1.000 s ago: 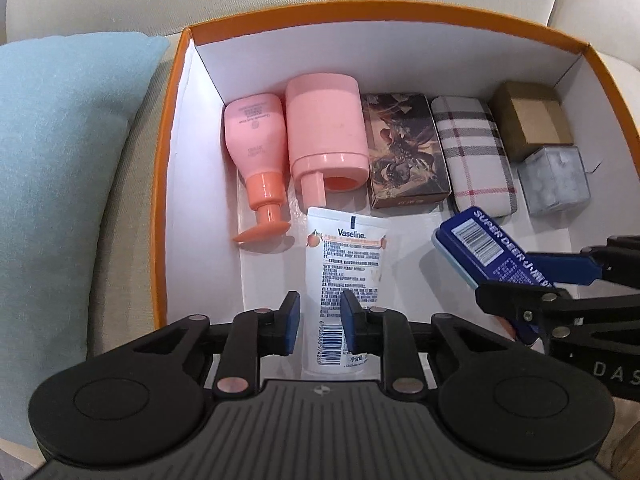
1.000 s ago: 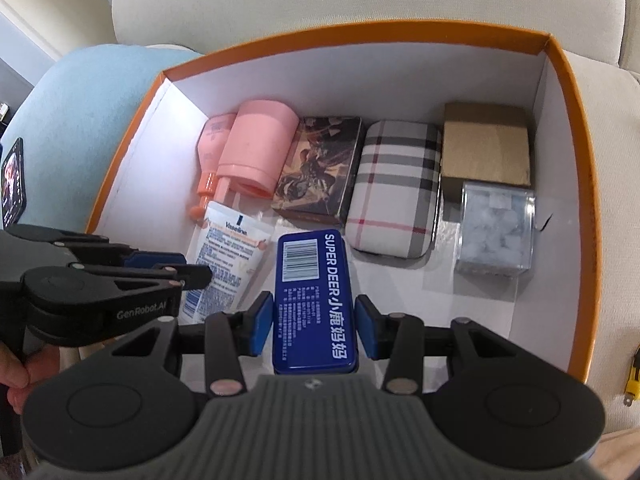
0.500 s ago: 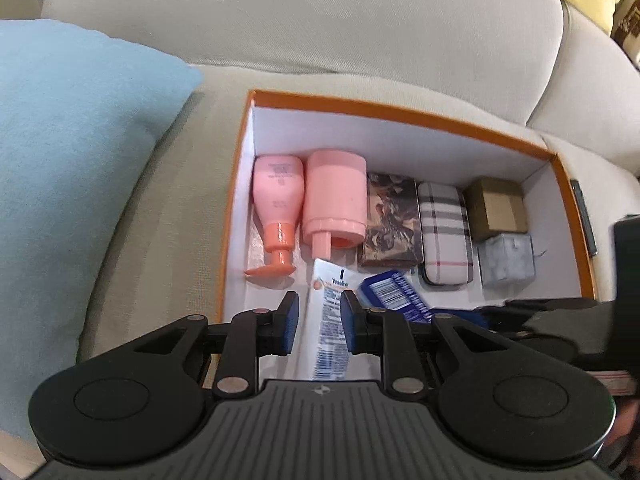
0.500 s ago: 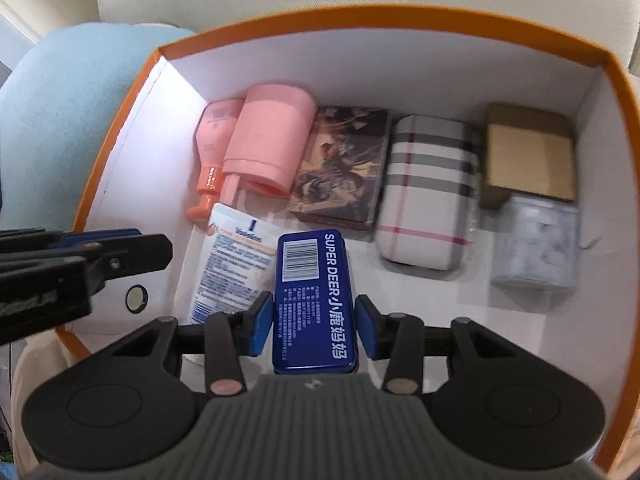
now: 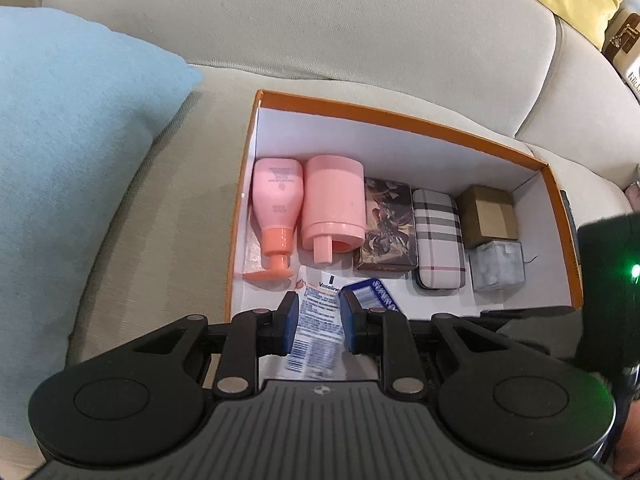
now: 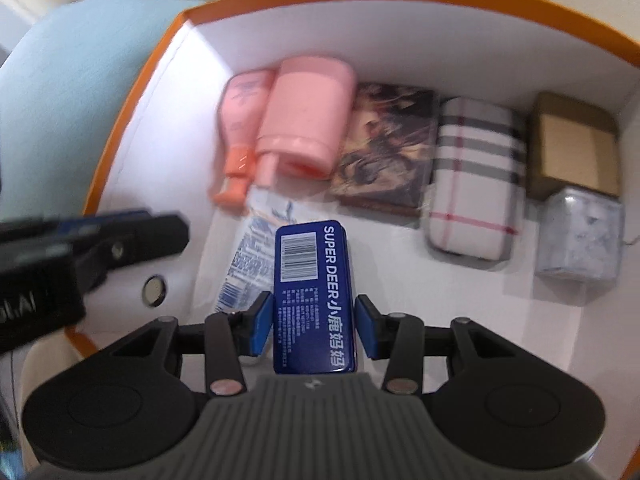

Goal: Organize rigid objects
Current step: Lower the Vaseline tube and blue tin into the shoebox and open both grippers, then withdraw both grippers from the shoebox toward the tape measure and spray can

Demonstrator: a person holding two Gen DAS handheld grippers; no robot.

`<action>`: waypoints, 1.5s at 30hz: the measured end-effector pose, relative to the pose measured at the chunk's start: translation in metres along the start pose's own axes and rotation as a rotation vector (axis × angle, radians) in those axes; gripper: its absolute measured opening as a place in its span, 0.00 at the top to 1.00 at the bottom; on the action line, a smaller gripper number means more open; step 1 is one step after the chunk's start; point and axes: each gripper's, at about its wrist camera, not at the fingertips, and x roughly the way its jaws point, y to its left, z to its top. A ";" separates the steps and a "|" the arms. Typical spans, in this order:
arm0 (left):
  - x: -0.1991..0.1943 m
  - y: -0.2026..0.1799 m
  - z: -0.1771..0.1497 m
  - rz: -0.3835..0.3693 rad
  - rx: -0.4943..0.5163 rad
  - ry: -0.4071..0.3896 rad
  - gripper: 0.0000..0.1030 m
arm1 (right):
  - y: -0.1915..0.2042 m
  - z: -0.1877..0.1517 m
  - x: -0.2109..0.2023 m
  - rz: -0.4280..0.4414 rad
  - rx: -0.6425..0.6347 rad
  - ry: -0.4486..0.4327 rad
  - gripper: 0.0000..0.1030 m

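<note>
Left gripper: blue pads were clamped on the lower part of the Vaseline tube, which hung between them over the near left of the box.
Right gripper: jaws stood at both long sides of the blue tin; the left pad looked pressed on it, while at the right pad the blurred view left contact probably but not certainly made.
Edges: orange box sat on the beige sofa, with a blue cushion well to its left.
Open room: bare white floor lay along the near right of the box, in front of the plaid case and the clear cube.
Contents, back row from left: pink bottle, pink cup lying on its side, printed card box, plaid case, then a brown carton with the clear cube just in front of it.
Neighbours: these pieces lay side by side, touching or nearly so.
Tube and tin: both sat in front of the back row, tube left of tin, their near ends within the jaws.
</note>
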 end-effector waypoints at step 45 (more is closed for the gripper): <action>-0.006 -0.044 -0.004 -0.080 0.041 -0.028 0.76 | -0.018 -0.001 -0.046 0.015 -0.077 0.010 0.74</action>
